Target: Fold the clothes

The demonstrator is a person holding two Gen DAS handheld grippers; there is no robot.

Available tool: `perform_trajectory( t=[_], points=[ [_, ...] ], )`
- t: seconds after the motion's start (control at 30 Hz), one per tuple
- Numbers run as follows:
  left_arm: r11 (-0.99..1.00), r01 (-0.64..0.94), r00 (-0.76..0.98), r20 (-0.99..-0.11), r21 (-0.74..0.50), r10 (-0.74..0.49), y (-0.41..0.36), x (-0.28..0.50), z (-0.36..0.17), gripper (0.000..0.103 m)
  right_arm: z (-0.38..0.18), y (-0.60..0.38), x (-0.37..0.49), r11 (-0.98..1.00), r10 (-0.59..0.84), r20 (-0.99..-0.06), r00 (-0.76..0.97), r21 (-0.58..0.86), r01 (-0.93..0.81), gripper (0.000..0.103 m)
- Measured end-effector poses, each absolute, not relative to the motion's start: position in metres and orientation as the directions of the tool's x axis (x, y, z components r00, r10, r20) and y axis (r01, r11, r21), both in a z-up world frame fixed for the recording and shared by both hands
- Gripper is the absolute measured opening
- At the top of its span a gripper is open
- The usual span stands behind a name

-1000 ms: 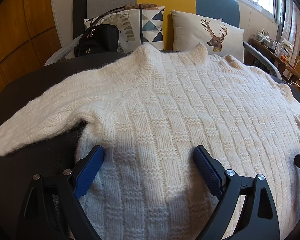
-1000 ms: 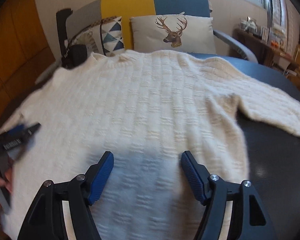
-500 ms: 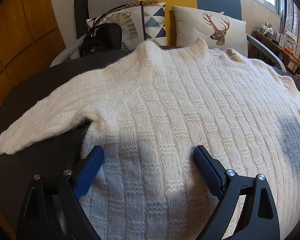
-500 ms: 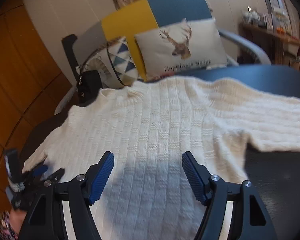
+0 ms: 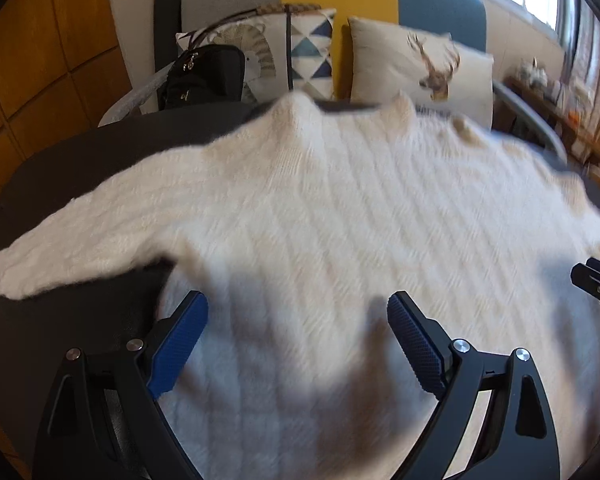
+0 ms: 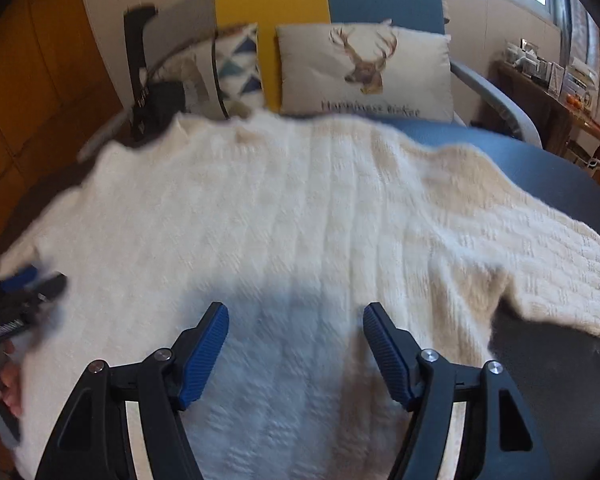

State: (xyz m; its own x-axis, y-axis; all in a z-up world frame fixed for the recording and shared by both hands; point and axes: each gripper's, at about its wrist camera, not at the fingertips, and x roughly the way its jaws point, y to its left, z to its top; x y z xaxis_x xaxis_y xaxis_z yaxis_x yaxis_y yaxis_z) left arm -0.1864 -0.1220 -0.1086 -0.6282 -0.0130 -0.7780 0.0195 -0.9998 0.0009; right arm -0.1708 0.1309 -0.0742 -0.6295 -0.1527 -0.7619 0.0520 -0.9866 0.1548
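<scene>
A cream knitted sweater [image 5: 340,216] lies flat on a dark round table [image 5: 72,160], collar toward the sofa, one sleeve [image 5: 72,252] stretched out to the left. In the right wrist view the same sweater [image 6: 280,208] fills the middle, its other sleeve [image 6: 540,272] running off to the right. My left gripper [image 5: 298,320] hovers open over the sweater's lower left body, nothing between its blue pads. My right gripper [image 6: 296,320] stands open over the lower right body. Each gripper shows at the edge of the other's view: right gripper [image 5: 598,284], left gripper [image 6: 24,292].
Behind the table stands a grey, yellow and blue sofa [image 6: 300,4] with a deer cushion [image 6: 364,72], a triangle-pattern cushion [image 5: 308,52] and a black handbag [image 5: 204,76]. Wooden panels [image 5: 40,60] line the left wall. A cluttered shelf [image 6: 548,68] sits at the right.
Both views have shifted and blurred with motion. The right gripper dropped back lower toward the sweater; the left one drew slightly back, so the left sleeve's end shows in full. Both stayed open.
</scene>
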Motion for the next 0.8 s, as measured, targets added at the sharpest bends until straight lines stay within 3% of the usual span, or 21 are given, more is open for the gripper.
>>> perform_trajectory(
  t=[0.1,0.3,0.37,0.4,0.57,0.8],
  points=[
    [-0.999,0.022,-0.596,-0.802,0.048,-0.051,-0.110,-0.205,-0.125,0.096,-0.056,0.120,-0.191,-0.978,-0.202,-0.708,-0.677,0.188,0.094,0.068],
    [-0.999,0.020,-0.633,-0.773,0.041,-0.044,-0.110,-0.200,-0.130,0.100,-0.069,0.091,-0.255,-0.980,-0.195,-0.741,-0.642,0.123,0.156,0.047],
    [-0.999,0.023,-0.638,-0.769,0.034,-0.041,-0.111,-0.200,-0.131,0.101,-0.078,0.090,-0.272,-0.984,-0.169,-0.754,-0.635,0.098,0.146,0.033],
    [-0.999,0.023,-0.640,-0.768,0.032,-0.040,-0.111,-0.200,-0.132,0.101,-0.082,0.089,-0.280,-0.986,-0.156,-0.760,-0.631,0.085,0.141,0.031],
    [-0.999,0.026,-0.649,-0.760,0.022,-0.034,-0.112,-0.197,-0.133,0.101,-0.103,0.086,-0.321,-0.993,-0.090,-0.787,-0.611,0.021,0.118,0.023],
    [-0.999,0.027,-0.645,-0.763,0.023,-0.035,-0.112,-0.198,-0.134,0.101,-0.115,0.094,-0.335,-0.997,-0.064,-0.755,-0.652,0.015,0.081,0.024]
  ],
)
